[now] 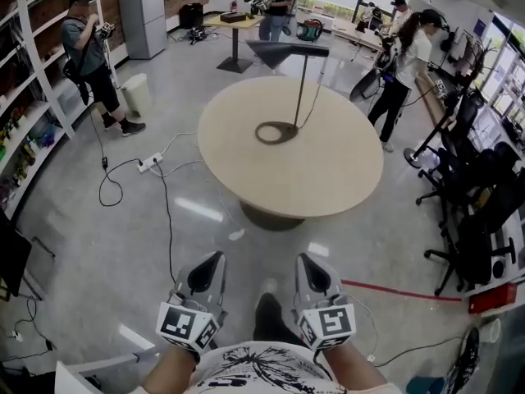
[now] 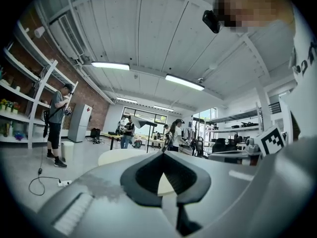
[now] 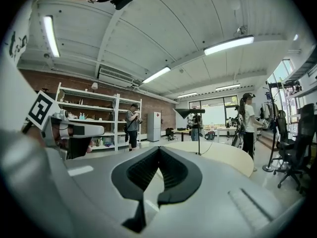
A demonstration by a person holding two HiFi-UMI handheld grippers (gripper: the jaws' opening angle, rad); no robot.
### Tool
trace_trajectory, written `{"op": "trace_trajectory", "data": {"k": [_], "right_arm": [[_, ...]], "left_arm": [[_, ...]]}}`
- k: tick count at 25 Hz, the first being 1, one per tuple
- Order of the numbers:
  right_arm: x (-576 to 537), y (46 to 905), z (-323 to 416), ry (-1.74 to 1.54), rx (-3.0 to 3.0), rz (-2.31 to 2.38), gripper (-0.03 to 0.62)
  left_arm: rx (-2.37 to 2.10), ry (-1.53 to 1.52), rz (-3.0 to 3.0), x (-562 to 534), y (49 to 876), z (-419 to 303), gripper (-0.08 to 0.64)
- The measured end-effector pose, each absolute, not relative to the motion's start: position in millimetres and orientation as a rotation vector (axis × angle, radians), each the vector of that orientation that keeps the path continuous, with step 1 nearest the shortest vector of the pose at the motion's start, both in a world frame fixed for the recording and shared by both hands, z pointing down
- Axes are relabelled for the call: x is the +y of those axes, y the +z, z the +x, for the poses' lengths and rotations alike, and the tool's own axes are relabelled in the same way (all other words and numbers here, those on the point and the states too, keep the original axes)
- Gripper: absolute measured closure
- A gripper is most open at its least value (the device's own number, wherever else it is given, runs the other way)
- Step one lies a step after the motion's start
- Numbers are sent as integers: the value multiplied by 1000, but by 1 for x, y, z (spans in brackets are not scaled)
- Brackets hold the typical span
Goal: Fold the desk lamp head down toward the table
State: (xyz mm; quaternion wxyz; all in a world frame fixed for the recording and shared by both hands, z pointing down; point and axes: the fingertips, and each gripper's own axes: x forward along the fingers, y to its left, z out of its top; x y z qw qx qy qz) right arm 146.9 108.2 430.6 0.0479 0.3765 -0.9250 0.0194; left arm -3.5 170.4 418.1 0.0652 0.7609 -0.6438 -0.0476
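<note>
**Both pairs of fingers closed and empty, lamp far ahead**

The left gripper (image 1: 216, 258) and the right gripper (image 1: 303, 258) are held low and side by side, close to the person's body, over the grey floor (image 1: 123, 253). Their grey fingers point forward. In the left gripper view the left gripper (image 2: 163, 154) has its fingertips pressed together with nothing between them. Its black pads (image 2: 132, 180) frame only a small gap behind the tips. The right gripper view shows the same on the right gripper (image 3: 158, 148): tips touching, grasping nothing.

Well beyond both sets of fingertips stands the round beige tabletop (image 1: 328, 171). The black desk lamp (image 1: 303, 89) stands on it, well apart from either gripper. Its ring-shaped base (image 1: 259, 133) rests flat on the tabletop, roughly straight ahead of the gap between the two grippers. A thin stem rises from the base to the wide, flat lamp head (image 1: 287, 52), which sits raised and level high above the tabletop. In the right gripper view the lamp (image 3: 193, 112) appears beyond the fingertips and slightly to their right.

To the left of the left fingers, a white power strip (image 1: 149, 164) lies on the floor with dark cables trailing from it. Far to the right of the right fingers stand black office chairs (image 1: 476, 220). Several people stand beyond the tabletop.
</note>
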Motion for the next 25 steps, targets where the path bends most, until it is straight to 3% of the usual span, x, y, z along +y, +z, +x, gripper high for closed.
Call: {"op": "trace_trajectory", "data": {"k": [15,25], "right_arm": [[-137,398,104,22,-2888,1111,584],[-206,388,64,36,-2897,1085,583]], "left_arm": [[-1974,-97,2359,-63,382,-37,554],[-1958,-147,2363,-131,365,-64,554]]}}
